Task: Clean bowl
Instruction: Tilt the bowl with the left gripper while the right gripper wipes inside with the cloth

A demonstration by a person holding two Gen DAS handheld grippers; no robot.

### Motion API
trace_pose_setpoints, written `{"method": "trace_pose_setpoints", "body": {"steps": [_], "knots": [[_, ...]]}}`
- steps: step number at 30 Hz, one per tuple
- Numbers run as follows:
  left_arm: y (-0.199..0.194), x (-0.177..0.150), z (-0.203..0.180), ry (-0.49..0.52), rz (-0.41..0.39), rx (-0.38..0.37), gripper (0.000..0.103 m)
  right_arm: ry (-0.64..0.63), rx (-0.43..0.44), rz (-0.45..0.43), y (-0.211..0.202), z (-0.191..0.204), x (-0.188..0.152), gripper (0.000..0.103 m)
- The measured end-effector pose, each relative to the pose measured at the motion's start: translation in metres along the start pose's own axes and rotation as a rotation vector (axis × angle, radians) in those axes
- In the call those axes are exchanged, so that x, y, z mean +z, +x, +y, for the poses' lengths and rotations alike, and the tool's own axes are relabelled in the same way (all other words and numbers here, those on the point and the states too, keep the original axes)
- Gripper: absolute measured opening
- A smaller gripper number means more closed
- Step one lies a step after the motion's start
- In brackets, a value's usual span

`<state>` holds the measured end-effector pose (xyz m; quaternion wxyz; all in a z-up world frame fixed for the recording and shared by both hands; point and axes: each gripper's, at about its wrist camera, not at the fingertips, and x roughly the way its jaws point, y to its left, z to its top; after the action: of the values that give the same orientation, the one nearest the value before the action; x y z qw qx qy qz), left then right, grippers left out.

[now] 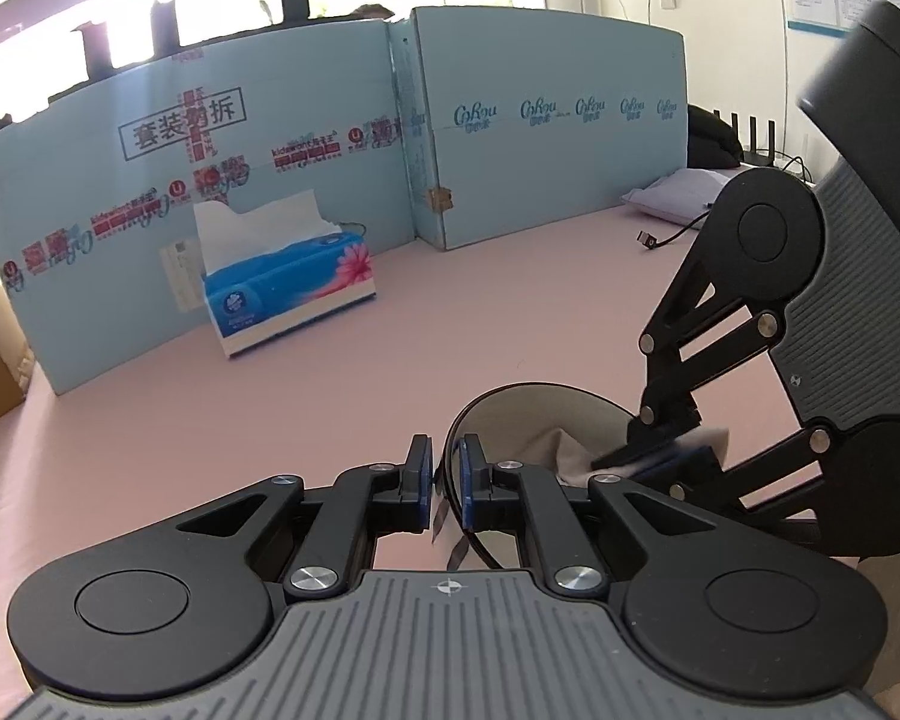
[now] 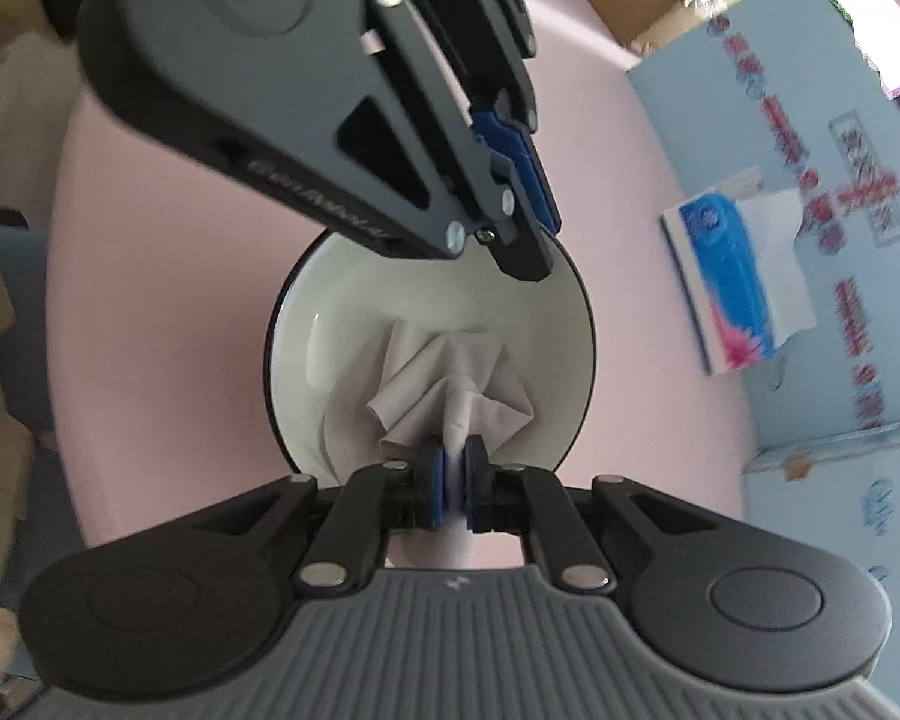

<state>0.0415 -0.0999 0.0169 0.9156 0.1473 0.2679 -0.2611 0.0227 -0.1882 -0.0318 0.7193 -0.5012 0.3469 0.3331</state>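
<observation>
- The round bowl with a white glazed inside and a thin black rim [image 2: 342,324] sits on the pale pink worktop [image 1: 390,360]; it is the landmark for everything else here.
- The left tool [image 1: 447,480] is clenched on the bowl's rim, one blue pad inside the wall and one outside, steadying it at the edge nearest the left wrist camera.
- The right tool [image 2: 453,480] is clenched on a crumpled white paper tissue [image 2: 450,378], whose loose folds spread over the bowl's floor, just inside the rim nearest the right wrist camera.
- Progress, as a judgement: the wiping stage is under way. A tissue is in hand and touching the inner surface, and the bowl is braced. The visible part of the inside looks clean and glossy, with no obvious residue, though the tissue and the left tool hide some of it. What appears left is to sweep the remaining wall and then take the tissue out.
- Beyond the bowl stands a blue and white tissue box with a pink flower print [image 1: 291,288], one sheet sticking out of its top; its small logo is too fine to read.
- Behind that box a light blue cardboard panel [image 1: 540,138] serves as a backdrop. It carries "CoRou" repeated in a row, "kidswant" on red-printed tape, and boxed Chinese characters.
</observation>
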Motion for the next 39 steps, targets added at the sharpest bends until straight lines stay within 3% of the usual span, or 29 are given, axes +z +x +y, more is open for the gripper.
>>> {"method": "trace_pose_setpoints", "body": {"steps": [3,6,12,16,21,27,32,35,39], "knots": [[0.000,0.000,0.000,-0.002,-0.003,-0.003,0.012,0.059,0.104,0.000,-0.001,-0.011,-0.001,0.008],[-0.001,0.000,0.001,-0.003,-0.004,-0.006,0.012,0.064,0.152,-0.013,-0.005,-0.012,-0.003,0.007],[-0.001,0.000,0.002,-0.004,-0.012,-0.019,0.013,0.037,0.210,-0.060,-0.018,-0.006,-0.002,0.007],[-0.001,0.000,0.002,-0.005,-0.012,-0.025,0.013,0.048,0.230,-0.042,-0.016,-0.012,-0.003,0.007],[-0.002,0.000,0.001,-0.001,-0.017,-0.028,0.013,0.000,0.180,0.037,-0.005,-0.013,-0.003,0.007],[0.001,-0.003,0.002,0.004,-0.012,-0.036,0.012,-0.128,0.029,0.102,0.006,-0.003,0.001,0.007],[0.004,-0.007,0.006,-0.009,-0.004,-0.039,0.010,-0.171,-0.050,0.073,0.009,-0.002,0.003,0.006],[0.004,-0.008,0.006,-0.024,-0.005,-0.090,0.008,-0.162,-0.083,0.045,0.010,-0.008,0.004,0.006],[0.007,-0.009,0.007,-0.033,0.002,-0.078,0.007,-0.094,-0.050,0.011,0.009,-0.021,0.002,0.006]]}}
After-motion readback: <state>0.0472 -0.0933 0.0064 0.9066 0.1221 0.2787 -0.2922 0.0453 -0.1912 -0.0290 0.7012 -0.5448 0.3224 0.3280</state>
